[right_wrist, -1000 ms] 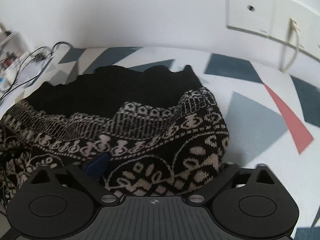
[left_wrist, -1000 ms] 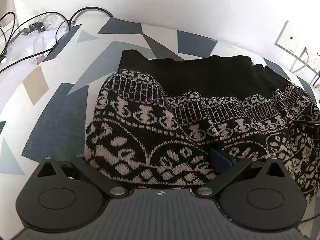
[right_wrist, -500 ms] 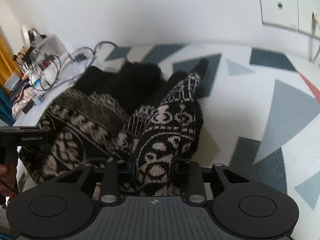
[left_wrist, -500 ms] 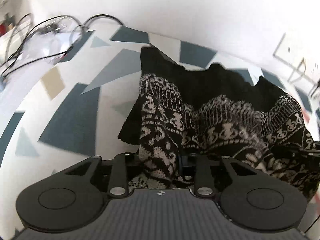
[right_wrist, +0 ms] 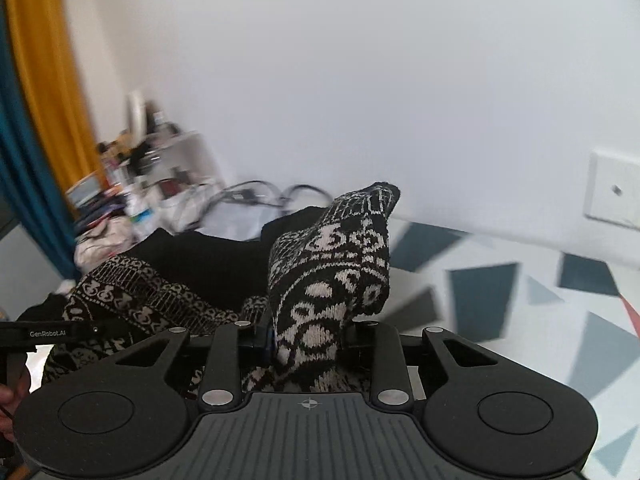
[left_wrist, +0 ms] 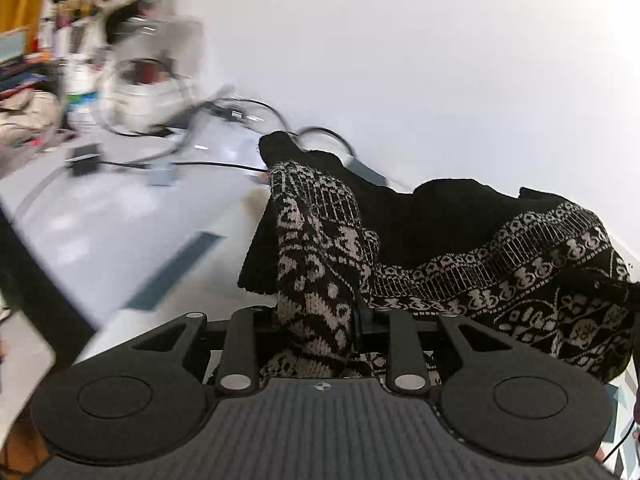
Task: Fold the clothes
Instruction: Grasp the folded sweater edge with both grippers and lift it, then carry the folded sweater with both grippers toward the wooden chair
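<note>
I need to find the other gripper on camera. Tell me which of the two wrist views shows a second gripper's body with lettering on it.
The right wrist view: at its left edge the left gripper shows as a black bar printed "GenRobot.AI", beside the sweater. The left wrist view shows no such lettering.

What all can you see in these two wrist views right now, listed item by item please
sweater: one, black with a cream knit pattern, bunched and raised off the table, an edge in each gripper
table: one, white cover with blue-grey triangles and a red sliver, under the sweater
cables: several, black, looped at the table's far end
clutter: blurred pile of mixed things, far left by the wall
curtain: orange beside blue, left edge
wall plate: one, white, right on the wall
left gripper: black, shut on the sweater; jaws have just been closing
right gripper: black, shut on the sweater; jaws have just been closing
hand: part only, bottom left edge of the right view
</note>
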The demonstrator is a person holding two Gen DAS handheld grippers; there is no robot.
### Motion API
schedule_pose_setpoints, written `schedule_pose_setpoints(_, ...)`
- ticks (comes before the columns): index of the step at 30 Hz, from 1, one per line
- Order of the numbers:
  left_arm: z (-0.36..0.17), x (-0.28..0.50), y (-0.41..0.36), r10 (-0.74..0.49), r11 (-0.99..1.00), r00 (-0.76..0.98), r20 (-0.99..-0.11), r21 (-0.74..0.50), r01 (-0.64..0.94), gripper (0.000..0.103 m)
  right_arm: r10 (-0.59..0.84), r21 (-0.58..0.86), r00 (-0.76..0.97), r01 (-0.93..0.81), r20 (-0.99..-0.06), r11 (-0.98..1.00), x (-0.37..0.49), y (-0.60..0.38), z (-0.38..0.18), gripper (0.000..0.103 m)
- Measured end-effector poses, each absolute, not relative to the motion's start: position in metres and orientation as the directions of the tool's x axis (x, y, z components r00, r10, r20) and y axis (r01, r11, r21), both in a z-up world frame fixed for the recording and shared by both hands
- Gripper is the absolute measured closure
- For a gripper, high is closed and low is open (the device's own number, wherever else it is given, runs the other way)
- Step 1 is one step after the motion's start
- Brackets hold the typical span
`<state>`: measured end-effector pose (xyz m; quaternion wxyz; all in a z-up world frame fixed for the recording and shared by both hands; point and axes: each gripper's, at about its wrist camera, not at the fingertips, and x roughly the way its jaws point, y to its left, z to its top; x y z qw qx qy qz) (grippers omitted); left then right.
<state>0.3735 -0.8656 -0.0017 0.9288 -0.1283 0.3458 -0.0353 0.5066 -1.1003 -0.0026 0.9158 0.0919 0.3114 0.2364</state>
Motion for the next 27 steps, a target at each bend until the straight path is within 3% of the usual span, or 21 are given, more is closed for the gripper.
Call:
schedule_pose_setpoints(15, 0.021, 0.184, -0.647, 0.179, 0.887, 0.743, -0.645, -0.22, -0.405, 0.076, 0.721, 0.324, 0.437, -0.683, -0.538, 0.655, 0.43, -0.836, 0.041, 0.078)
schedule_pose_setpoints(27, 0.009, 0.129, -0.523, 0.389, 0.701, 0.606, -0.694, -0.204, -0.683, 0.076, 0.814, 0.337, 0.151, -0.856, -0.561, 0.391, 0.411, -0.653, 0.04, 0.078)
